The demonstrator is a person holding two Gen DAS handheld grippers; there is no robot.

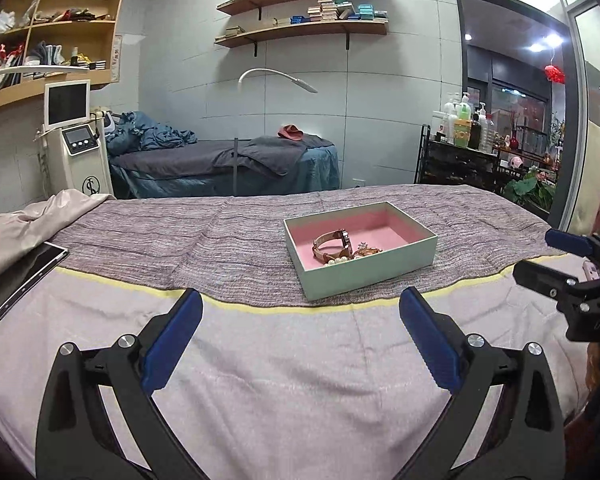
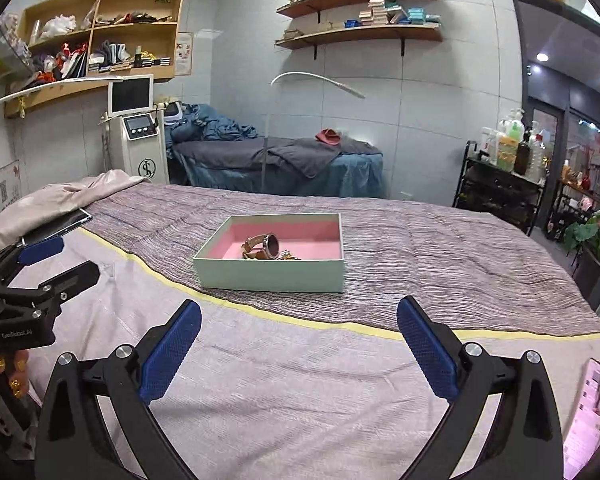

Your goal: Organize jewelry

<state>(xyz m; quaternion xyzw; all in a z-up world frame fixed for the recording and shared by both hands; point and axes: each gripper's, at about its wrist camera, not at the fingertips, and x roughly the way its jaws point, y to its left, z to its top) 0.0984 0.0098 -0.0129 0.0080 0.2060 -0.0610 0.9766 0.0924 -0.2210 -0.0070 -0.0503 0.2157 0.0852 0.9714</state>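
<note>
We hold both grippers above the near, pale pink part of the bed cover [image 1: 284,364], nothing between the fingers of either one. Left gripper [image 1: 300,344] is spread wide, blue pads [image 1: 172,344] far apart, empty. Right gripper [image 2: 298,346] same, released and wide, blue pads [image 2: 428,348] apart, empty. Each shows at the edge of the other's view, also apart from the box.

Mint-green box [image 1: 370,270] with pink lining sits open on the grey-purple striped blanket [image 1: 180,236], just past the yellow stripe [image 1: 260,309] where the blanket meets the pink cover. It lies ahead of both grippers, slightly right for the left one, slightly left for the right one, not touched by either. Inside the box: a wristwatch with brown strap [image 1: 332,242] standing on its side, pearl piece [image 1: 338,261] against the near wall, small gold jewelry [image 1: 366,249] just beside the watch. In the right wrist view we see the watch face [image 2: 273,245] turned toward us; the pearls are hidden by the box wall there.

Tablet [image 1: 20,276] lies at the left on the cover, partly on a crumpled pink sheet [image 1: 28,220]. A phone with lit pink screen [image 2: 590,412] lies at the right near the right gripper
</note>
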